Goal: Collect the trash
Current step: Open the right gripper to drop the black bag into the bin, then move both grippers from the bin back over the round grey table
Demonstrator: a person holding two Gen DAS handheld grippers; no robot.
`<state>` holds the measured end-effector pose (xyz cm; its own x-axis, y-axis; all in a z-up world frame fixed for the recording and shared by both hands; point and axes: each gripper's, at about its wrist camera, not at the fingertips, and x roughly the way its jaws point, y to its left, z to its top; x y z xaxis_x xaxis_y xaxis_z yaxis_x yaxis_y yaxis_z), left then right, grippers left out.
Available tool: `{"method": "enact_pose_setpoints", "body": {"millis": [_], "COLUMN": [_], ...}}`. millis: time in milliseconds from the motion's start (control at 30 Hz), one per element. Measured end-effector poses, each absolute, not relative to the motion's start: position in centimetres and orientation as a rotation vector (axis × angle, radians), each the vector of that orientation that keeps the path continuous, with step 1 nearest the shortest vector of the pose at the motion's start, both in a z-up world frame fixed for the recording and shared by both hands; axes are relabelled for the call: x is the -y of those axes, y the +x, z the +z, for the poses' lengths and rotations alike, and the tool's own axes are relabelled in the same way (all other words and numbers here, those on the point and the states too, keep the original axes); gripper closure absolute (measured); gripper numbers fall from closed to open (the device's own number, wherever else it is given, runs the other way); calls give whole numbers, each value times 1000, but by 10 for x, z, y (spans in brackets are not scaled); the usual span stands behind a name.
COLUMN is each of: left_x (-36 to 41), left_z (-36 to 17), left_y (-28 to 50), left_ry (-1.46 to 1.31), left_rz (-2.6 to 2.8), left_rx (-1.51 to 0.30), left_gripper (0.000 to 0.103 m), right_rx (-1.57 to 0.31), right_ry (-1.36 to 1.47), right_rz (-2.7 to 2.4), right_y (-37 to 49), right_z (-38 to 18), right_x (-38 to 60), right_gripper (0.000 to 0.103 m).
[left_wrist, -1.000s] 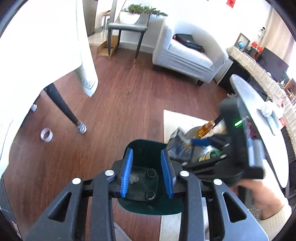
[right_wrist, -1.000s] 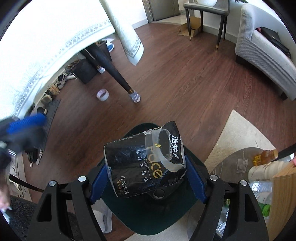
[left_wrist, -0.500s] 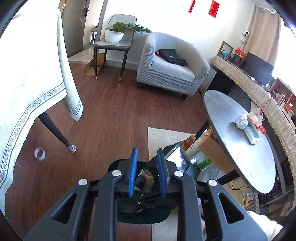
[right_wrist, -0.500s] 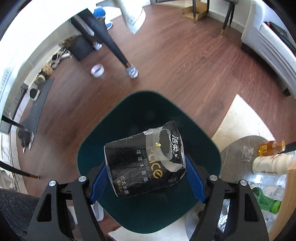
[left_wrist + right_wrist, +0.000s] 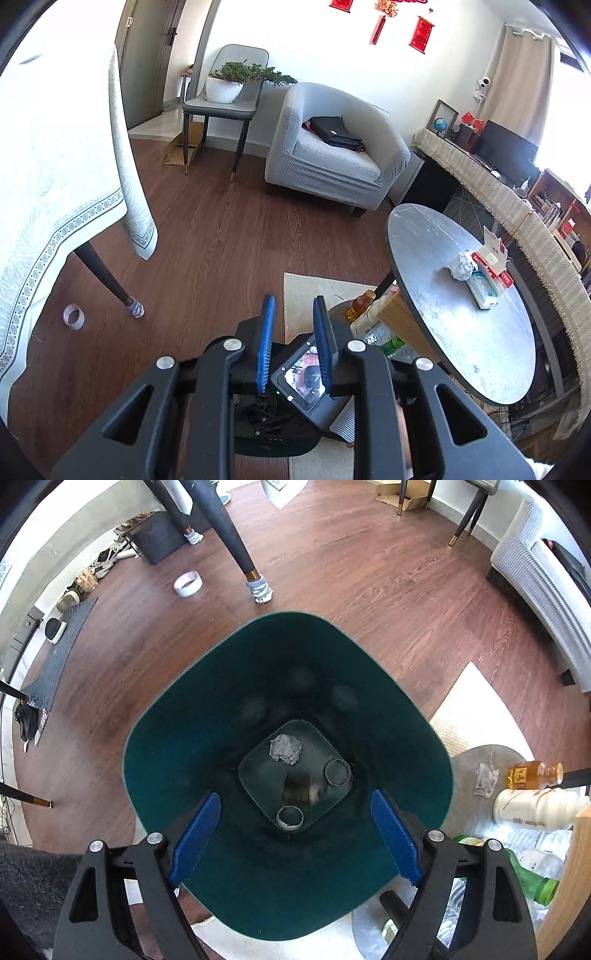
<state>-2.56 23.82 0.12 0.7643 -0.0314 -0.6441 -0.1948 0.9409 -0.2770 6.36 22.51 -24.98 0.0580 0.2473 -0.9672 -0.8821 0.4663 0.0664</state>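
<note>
Hovering over the green bin [image 5: 155, 746], right gripper [image 5: 295, 834] gapes wide, empty. Inside: one crumpled paper [image 5: 285, 748], two cardboard tubes [image 5: 337, 771], one dark packet [image 5: 301, 788]. Left gripper [image 5: 293, 345] narrowly parted, holding nothing.

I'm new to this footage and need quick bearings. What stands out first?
A dark green bin fills the right wrist view, with the open right hand-held gripper above it and crumpled paper at its bottom. In the left view, a round grey table carries a tissue pack.
</note>
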Motion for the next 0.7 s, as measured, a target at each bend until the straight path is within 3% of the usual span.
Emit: {"method": "enact_pose_setpoints", "body": {"millis": [200, 367, 700], "left_x": [-239, -246, -241], "left_z": [13, 21, 39], "left_y": [-28, -31, -32], "left_ry": [-335, -342, -342], "left_rz": [109, 144, 154], "left_rx": [-663, -635, -580], "left_gripper": [80, 80, 65], "right_rx": [-1154, -1104, -927], "right_ry": [-599, -559, -481], "right_rz": [1012, 1053, 1078], "right_y": [62, 59, 54], "right_z": [-216, -187, -110], "right_x": [-221, -215, -190], "right_gripper": [19, 26, 37]}}
